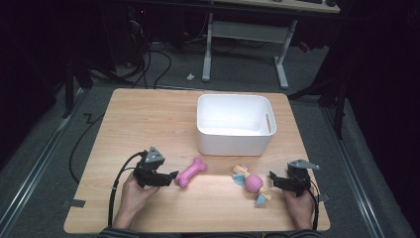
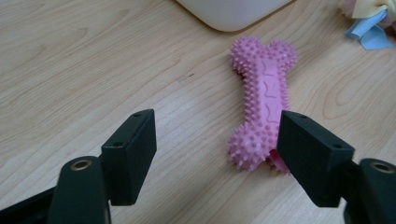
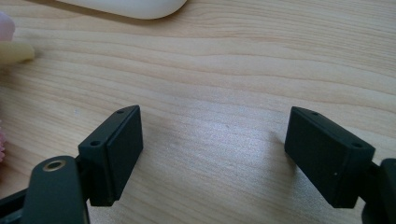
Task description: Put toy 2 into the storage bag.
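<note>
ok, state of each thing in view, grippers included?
bone: flat on the table, not gripped, near end beside one left jaw
ball toy: on the table, untouched
bin: upright, looks empty
left gripper: open, nothing pressed
right gripper: open over bare wood

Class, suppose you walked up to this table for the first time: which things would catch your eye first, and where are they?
The spiky pink rubber bone lies near the table's front, just ahead of the left gripper. A white plastic bin stands behind it at mid-table. A pink ribbed ball with pastel cloth tails lies beside the right gripper.
</note>
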{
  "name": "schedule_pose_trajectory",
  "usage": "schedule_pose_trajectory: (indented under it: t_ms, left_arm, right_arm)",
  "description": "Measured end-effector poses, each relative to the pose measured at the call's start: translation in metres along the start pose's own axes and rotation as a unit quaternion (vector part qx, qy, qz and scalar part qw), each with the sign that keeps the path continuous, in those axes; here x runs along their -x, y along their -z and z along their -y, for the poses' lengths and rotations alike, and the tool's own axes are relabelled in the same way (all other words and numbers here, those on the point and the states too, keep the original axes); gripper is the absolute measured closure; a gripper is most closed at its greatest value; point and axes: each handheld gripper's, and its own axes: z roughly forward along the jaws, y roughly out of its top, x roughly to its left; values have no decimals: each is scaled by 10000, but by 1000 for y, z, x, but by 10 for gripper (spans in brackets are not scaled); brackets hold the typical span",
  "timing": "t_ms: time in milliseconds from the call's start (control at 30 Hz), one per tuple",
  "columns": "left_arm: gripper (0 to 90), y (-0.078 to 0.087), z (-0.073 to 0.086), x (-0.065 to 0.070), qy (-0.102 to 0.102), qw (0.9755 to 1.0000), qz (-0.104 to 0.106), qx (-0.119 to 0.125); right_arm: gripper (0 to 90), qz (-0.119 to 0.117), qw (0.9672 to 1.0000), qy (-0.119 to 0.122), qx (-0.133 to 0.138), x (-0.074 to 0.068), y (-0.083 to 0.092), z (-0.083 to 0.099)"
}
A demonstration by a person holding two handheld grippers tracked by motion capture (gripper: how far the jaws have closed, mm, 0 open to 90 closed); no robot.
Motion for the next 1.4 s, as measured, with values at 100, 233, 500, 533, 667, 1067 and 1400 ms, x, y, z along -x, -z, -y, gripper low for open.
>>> schedule_pose_trajectory:
  t_ms: [100,233,500,533,667,1067,1400]
  left_arm:
    - [324,-2,-3,2,-54,10000,36,-24]
    - [341,-9,-8,7,-149,9998,80,-110]
    - [353,-23,-15,16,-318,9991,127,-253]
    - [358,-26,-17,18,-365,9988,140,-289]
    - [374,-31,-21,22,-470,9981,172,-349]
    - [384,-49,-32,27,-497,9961,270,-676]
    - [404,-60,-42,32,-638,9928,194,-994]
  right_arm:
    - [193,2,10000,2,0,0,0,0]
    - [193,2,10000,1,1,0,0,0]
    - [193,2,10000,2,0,0,0,0]
    - [193,0,10000,1,-1,0,0,0]
    - [193,2,10000,1,0,0,0,0]
    - [193,1,10000,0,0,0,0,0]
    - [193,1,10000,1,1,0,0,0]
